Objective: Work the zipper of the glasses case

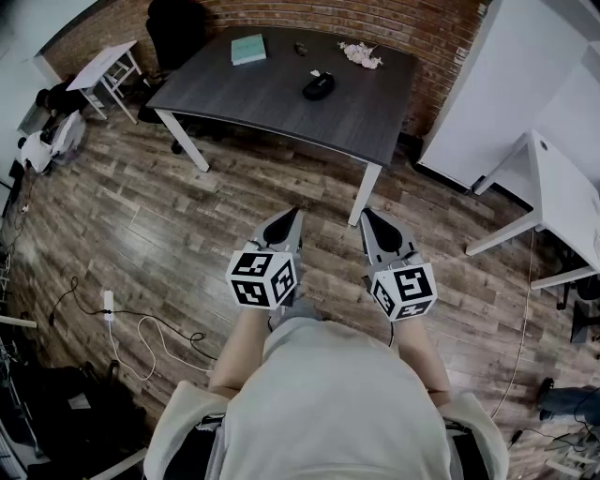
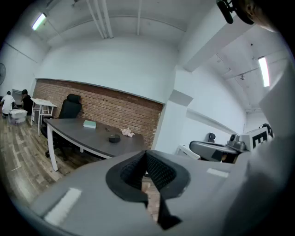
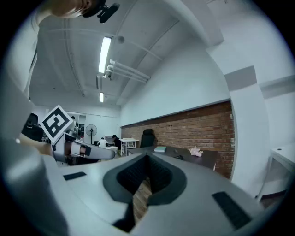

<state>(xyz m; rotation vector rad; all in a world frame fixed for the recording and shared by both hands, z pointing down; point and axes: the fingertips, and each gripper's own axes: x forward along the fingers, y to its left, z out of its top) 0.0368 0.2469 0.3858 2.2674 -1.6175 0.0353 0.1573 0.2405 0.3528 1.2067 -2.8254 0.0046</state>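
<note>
1. The black glasses case (image 1: 319, 86) lies on the dark surface (image 1: 253, 98).
2. The left gripper (image 1: 293, 215) is far from the case, jaws squeezed together, holding nothing.
3. The right gripper (image 1: 367, 216) is also far from the case, jaws together, empty.

floor (image 1: 169, 234): wood planks, a bit shiny | table (image 1: 272, 98): dark matt top with wood grain, smooth white legs | wall (image 1: 375, 23): rough red brick | glasses case (image 1: 319, 85): too small to tell | left gripper (image 1: 294, 214), right gripper (image 1: 367, 214): smooth grey shell, looks like plastic | pads (image 2: 159, 171): black, ribbed, matt
</note>
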